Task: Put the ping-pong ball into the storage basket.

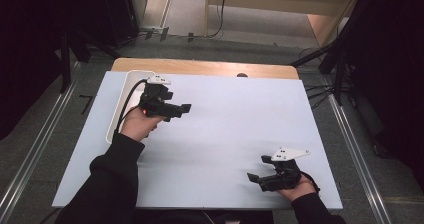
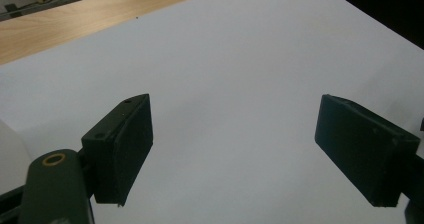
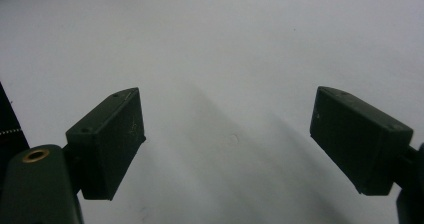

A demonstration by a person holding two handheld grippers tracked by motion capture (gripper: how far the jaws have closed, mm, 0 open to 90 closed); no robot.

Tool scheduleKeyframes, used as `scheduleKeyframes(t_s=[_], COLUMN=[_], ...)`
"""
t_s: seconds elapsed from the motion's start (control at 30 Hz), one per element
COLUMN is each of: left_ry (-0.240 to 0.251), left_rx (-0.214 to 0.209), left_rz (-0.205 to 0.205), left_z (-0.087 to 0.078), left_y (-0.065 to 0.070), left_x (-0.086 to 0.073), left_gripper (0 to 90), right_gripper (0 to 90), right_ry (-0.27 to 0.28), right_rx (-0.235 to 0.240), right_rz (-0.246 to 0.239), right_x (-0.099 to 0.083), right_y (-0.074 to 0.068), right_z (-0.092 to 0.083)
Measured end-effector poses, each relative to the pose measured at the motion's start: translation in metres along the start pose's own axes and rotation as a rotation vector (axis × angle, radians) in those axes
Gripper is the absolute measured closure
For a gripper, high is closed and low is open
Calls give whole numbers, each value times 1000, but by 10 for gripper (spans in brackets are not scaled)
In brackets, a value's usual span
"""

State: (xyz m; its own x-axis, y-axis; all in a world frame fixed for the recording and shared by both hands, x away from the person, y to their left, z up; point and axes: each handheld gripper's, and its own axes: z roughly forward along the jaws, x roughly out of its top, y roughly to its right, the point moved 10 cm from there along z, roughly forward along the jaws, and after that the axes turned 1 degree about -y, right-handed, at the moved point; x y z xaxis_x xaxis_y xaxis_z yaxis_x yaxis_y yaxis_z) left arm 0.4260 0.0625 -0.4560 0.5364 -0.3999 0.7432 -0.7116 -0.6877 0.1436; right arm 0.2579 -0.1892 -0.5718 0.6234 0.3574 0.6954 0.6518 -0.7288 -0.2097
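High view. Left gripper held above the far-left part of the white table sheet, jaws pointing toward the right of the picture, roughly level. The left hand grips it from below and behind; the black sleeve runs up from the bottom edge, forearm angled toward the far side. A cable loops from the gripper back toward the wrist. Just beside this hand, along the left edge of the sheet, lies a long white tray; the gripper is nearest to it but apart from it. Right gripper sits low at the near-right corner of the sheet, jaws pointing left, its grey three-cornered plate on top. The right hand cups it from the near side, wrist barely past the table edge. The two grippers are well apart.

Left gripper view. Both black jaws stand wide, released, bare sheet between them. A wooden table edge crosses the top left. A pale curve at the far left edge may be the tray; cannot tell.

Right gripper view. Jaws likewise spread and released, nothing between them, looking down close on plain white sheet with soft shadows.
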Motion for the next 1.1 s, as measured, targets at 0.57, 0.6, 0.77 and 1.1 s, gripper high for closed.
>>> scheduleKeyframes(t_s=[0.57, 0.6, 0.77, 1.1], left_ry=[-6, -6, 3, 13], left_rx=[-62, -62, -79, -93], left_rz=[23, 23, 32, 38], left_z=[-6, -6, -8, -10], left_y=[17, 17, 21, 25], left_x=[-23, -23, -29, -41], left_gripper=[163, 163, 163, 163], right_gripper=[127, 127, 127, 127], right_ry=[-2, -2, -1, -2], right_rx=[-5, -5, -5, -3], right_rz=[1, 1, 1, 1], right_x=[0, 0, 0, 0], right_y=[1, 1, 1, 0], right_z=[0, 0, 0, 0])
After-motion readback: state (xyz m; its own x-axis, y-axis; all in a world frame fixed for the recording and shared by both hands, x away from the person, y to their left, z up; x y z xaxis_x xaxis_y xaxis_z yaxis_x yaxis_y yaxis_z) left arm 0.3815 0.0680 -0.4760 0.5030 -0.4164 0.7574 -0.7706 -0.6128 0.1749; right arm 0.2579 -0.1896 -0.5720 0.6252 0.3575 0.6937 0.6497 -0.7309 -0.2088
